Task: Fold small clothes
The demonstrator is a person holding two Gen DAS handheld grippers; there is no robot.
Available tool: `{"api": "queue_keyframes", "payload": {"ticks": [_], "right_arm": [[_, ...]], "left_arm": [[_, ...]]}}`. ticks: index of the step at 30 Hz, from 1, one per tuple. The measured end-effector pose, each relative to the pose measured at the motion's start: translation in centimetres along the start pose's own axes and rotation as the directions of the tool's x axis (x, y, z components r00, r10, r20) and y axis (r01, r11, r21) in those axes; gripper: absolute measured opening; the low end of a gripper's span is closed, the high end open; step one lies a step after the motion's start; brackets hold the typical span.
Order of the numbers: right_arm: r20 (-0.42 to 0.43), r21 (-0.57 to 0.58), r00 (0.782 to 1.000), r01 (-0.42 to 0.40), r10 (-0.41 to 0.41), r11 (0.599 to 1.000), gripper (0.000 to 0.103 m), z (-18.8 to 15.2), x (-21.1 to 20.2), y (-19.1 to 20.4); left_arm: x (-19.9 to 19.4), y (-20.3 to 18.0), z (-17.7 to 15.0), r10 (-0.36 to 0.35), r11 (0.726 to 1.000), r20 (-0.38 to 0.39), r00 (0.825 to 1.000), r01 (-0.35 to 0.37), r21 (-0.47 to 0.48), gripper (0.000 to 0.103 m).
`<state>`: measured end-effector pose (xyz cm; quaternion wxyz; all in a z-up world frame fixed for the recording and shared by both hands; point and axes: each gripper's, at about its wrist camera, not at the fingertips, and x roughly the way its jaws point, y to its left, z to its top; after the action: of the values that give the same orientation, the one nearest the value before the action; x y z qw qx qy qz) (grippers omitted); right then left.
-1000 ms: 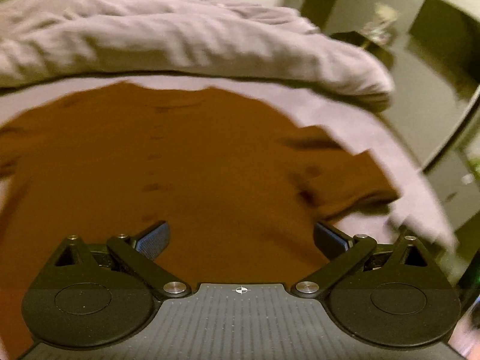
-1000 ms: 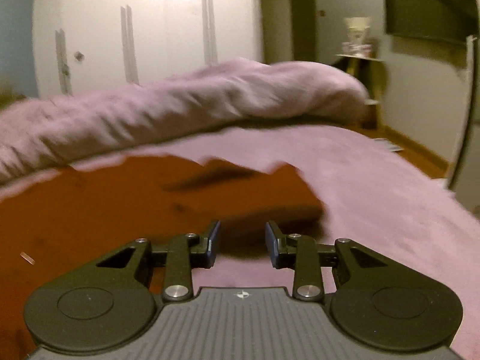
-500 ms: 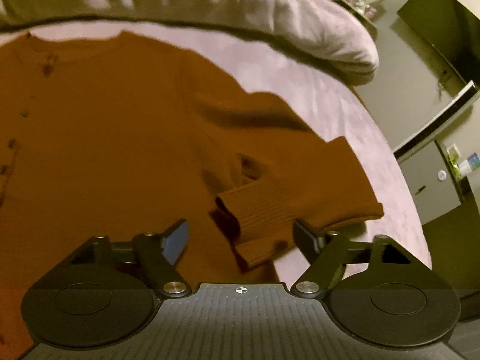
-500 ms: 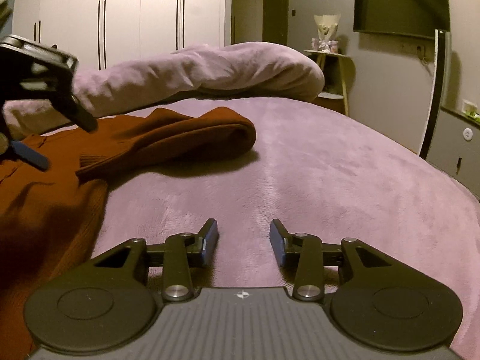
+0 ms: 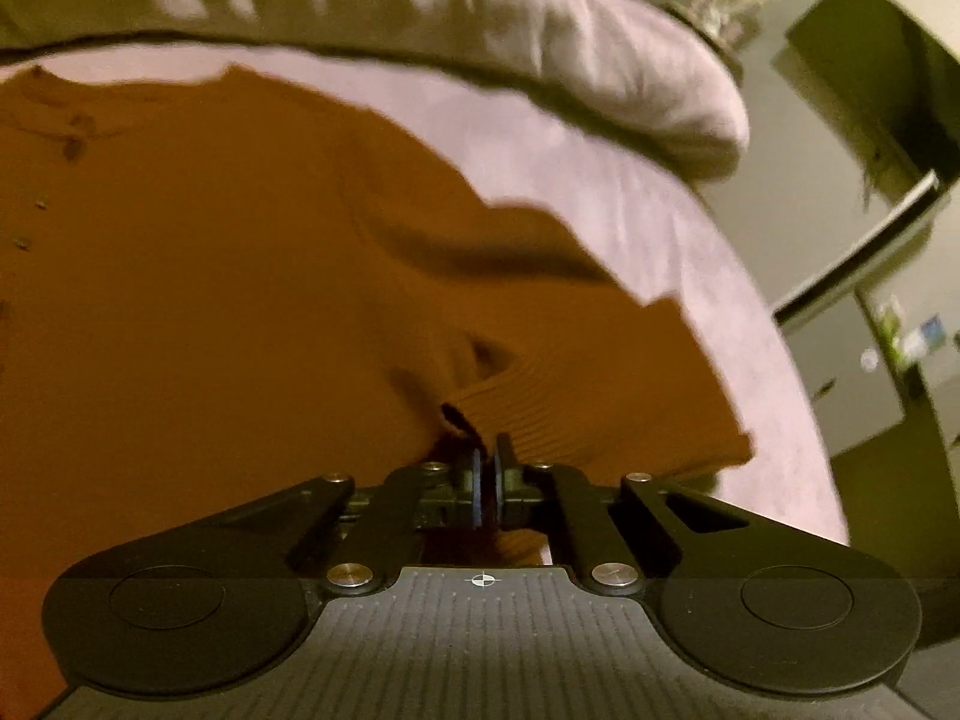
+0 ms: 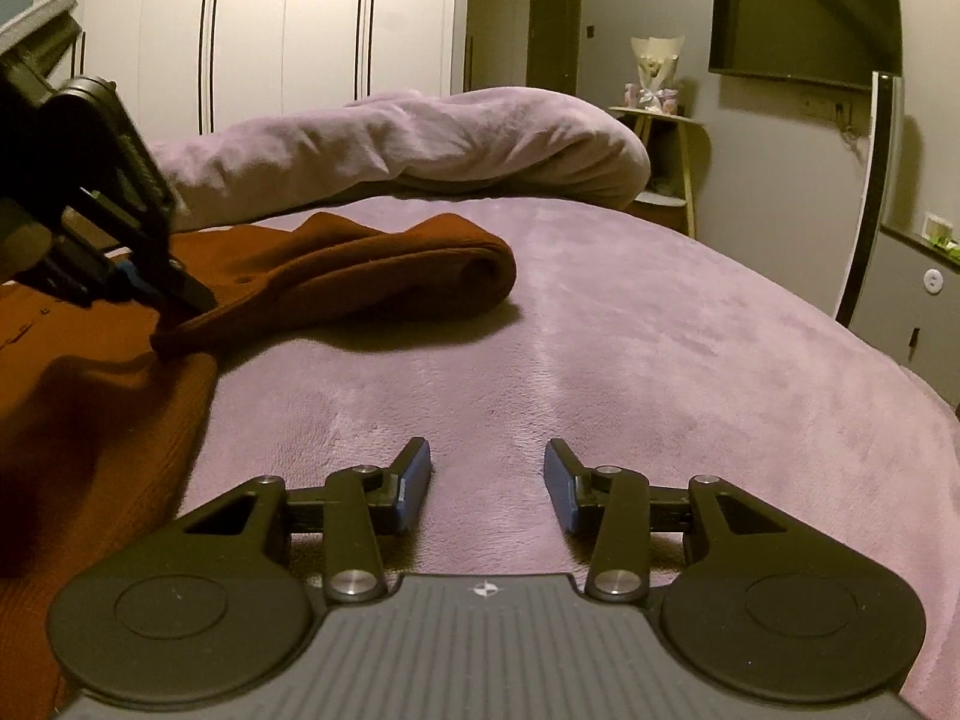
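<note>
A rust-brown knitted sweater (image 5: 240, 300) lies flat on the purple bed cover (image 5: 750, 300), buttons up. Its sleeve is folded back over the body, with the ribbed cuff (image 5: 540, 414) right at my left gripper (image 5: 486, 462). That gripper is shut on the edge of the cuff. In the right wrist view the left gripper (image 6: 180, 294) pinches the end of the sleeve (image 6: 390, 264), which arches up off the bed. My right gripper (image 6: 487, 468) hovers low over bare bed cover (image 6: 600, 360) to the right of the sweater's body (image 6: 90, 420), open, with nothing between its fingers.
A rolled purple duvet (image 6: 420, 144) lies along the far side of the bed. Beyond it stand white wardrobe doors (image 6: 270, 30), a small side table with a bouquet (image 6: 654, 78) and a wall-mounted screen (image 6: 804, 24). The bed drops off on the right.
My left gripper came down onto the folded sleeve and closed its wide-open jaws on the cuff. My right gripper sank toward the bed beside the sweater and widened slightly.
</note>
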<state>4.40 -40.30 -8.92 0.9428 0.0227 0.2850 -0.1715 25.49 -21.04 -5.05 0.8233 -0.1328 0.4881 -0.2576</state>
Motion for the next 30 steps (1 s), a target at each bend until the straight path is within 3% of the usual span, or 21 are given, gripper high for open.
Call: {"api": "queue_keyframes", "payload": {"ticks": [8, 13, 18, 20, 22, 24, 30], "right_arm": [[-0.005, -0.035, 1.0, 0.03, -0.03, 0.999, 0.044, 0.1, 0.2, 0.8], [-0.013, -0.053, 0.999, 0.043, -0.043, 0.998, 0.045, 0.3, 0.3, 1.1], [-0.06, -0.048, 0.997, 0.044, -0.046, 0.998, 0.051, 1.8, 0.5, 1.3], [-0.069, 0.002, 0.997, 0.016, -0.016, 1.0, 0.058, 2.9, 0.4, 1.4], [-0.061, 0.025, 0.998, -0.019, 0.02, 1.0, 0.058, 3.8, 0.3, 2.0], [-0.041, 0.007, 0.997, -0.067, 0.067, 0.998, 0.06, 4.9, 0.2, 3.8], [-0.036, -0.107, 0.981, -0.193, 0.19, 0.975, 0.066, 7.5, 2.2, 10.4]], "left_arm": [[-7.4, 4.6, 3.0, 0.08, 0.997, 0.175, 0.981, -0.082, -0.001, 0.005], [-10.9, 9.4, 4.4, 0.211, 0.977, 0.23, 0.95, -0.21, -0.033, 0.005], [-13.1, 14.2, 4.8, 0.304, 0.953, 0.253, 0.918, -0.289, -0.096, 0.005], [-13.4, 15.6, 4.9, 0.326, 0.945, 0.258, 0.91, -0.307, -0.11, 0.005], [-13.5, 16.9, 5.1, 0.341, 0.939, 0.26, 0.903, -0.318, -0.129, 0.005], [-14.2, 18.3, 4.9, 0.34, 0.939, 0.263, 0.903, -0.31, -0.152, 0.005], [-15.8, 21.0, 5.6, 0.371, 0.925, 0.303, 0.878, -0.322, -0.202, 0.005]]}}
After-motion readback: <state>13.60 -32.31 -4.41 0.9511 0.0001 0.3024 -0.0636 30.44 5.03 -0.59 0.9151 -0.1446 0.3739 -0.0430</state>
